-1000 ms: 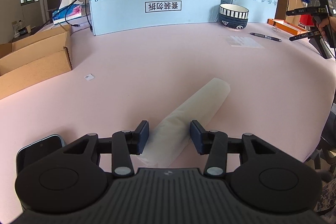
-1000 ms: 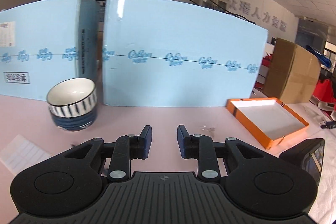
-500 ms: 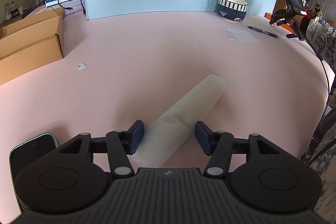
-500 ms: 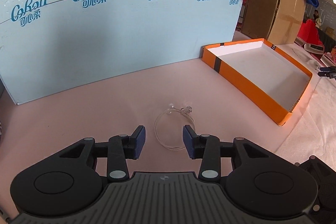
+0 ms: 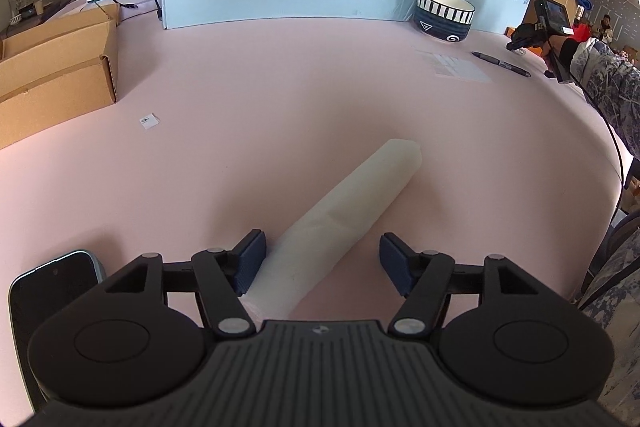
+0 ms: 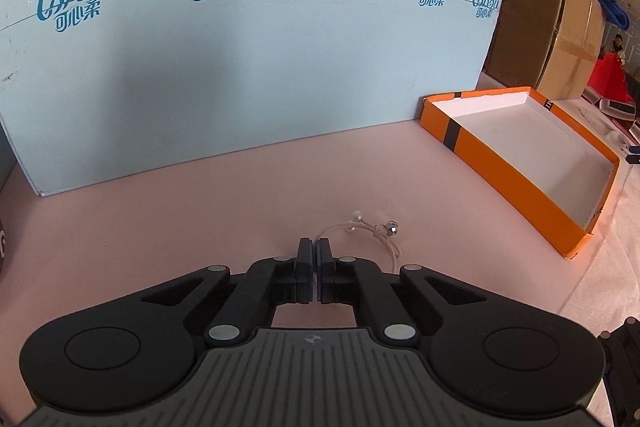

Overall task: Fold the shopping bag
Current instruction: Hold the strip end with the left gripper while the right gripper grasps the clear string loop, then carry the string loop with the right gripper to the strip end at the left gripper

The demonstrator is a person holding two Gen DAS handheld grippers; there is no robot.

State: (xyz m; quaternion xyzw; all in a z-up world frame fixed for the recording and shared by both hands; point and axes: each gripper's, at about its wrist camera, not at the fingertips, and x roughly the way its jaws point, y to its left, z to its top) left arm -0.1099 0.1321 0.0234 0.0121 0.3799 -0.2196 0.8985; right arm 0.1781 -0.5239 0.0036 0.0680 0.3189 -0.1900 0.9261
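Bag (image 5: 340, 223) between left claw (image 5: 320, 263) fingers.

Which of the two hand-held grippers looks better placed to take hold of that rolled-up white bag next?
Left. The left hand-held gripper is open, straddling the rolled bag. The right hand-held gripper is far off beside the orange box, shut at a thin elastic loop.

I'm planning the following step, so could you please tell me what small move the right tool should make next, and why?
Probably lift the right tool slightly: its jaws look shut on the thin clear elastic loop with small beads, which lies on the pink table, far from the folded white shopping bag between the open left tool fingers.
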